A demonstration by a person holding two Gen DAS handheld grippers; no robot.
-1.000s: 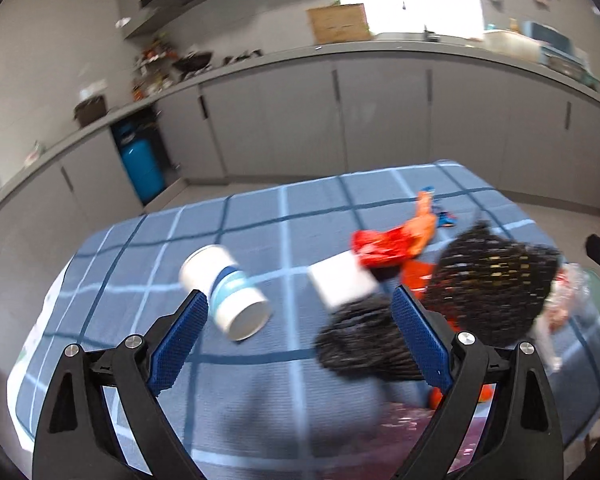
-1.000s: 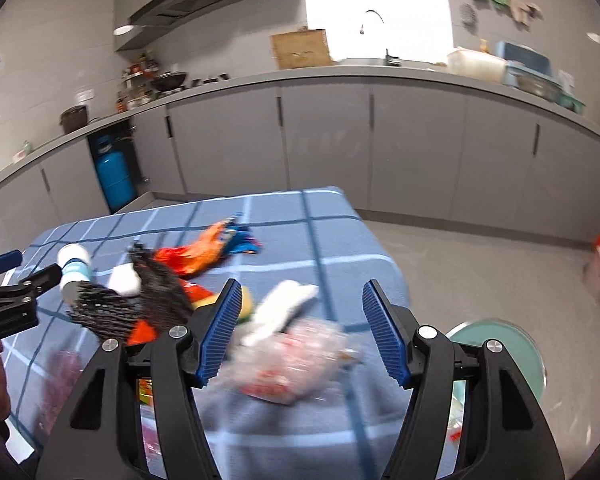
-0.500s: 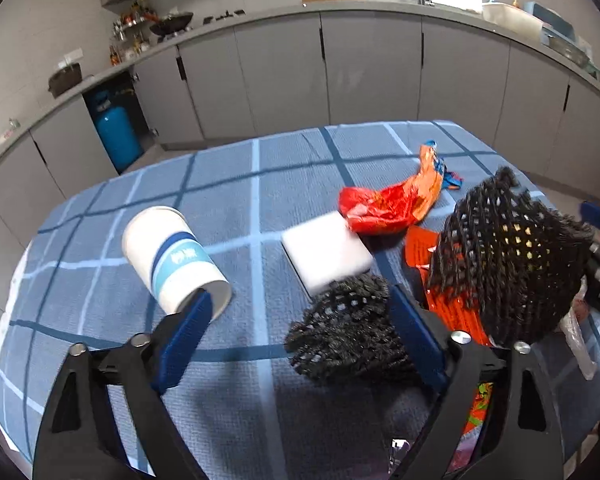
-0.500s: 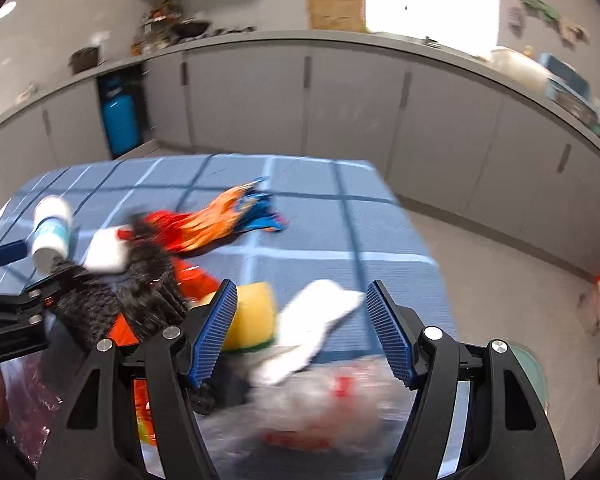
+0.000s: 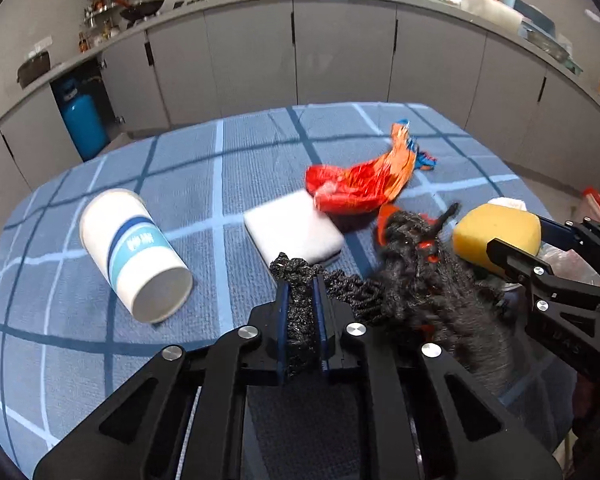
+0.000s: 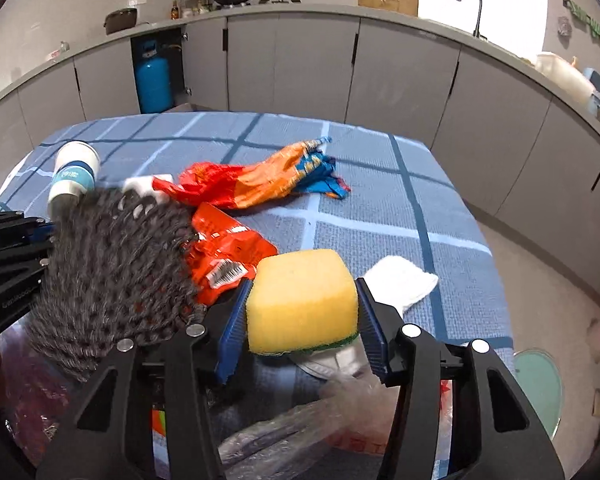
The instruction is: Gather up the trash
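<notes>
My left gripper is closing and its pads pinch the edge of a black mesh net, which lies bunched on the blue checked tablecloth. In the right wrist view the net covers the left of the pile. My right gripper is closing too, with both blue pads against the sides of a yellow sponge with a green underside. That sponge also shows at the right of the left wrist view.
A tipped paper cup, a white foam block, an orange-red wrapper, a red barcoded packet, a white tissue and a clear plastic bag lie on the table. Grey cabinets stand behind; a round green lid is on the floor.
My left gripper's jaws went from wide open to pinched on the mesh net's edge. My right gripper swung left over the sponge and its jaws narrowed onto it.
</notes>
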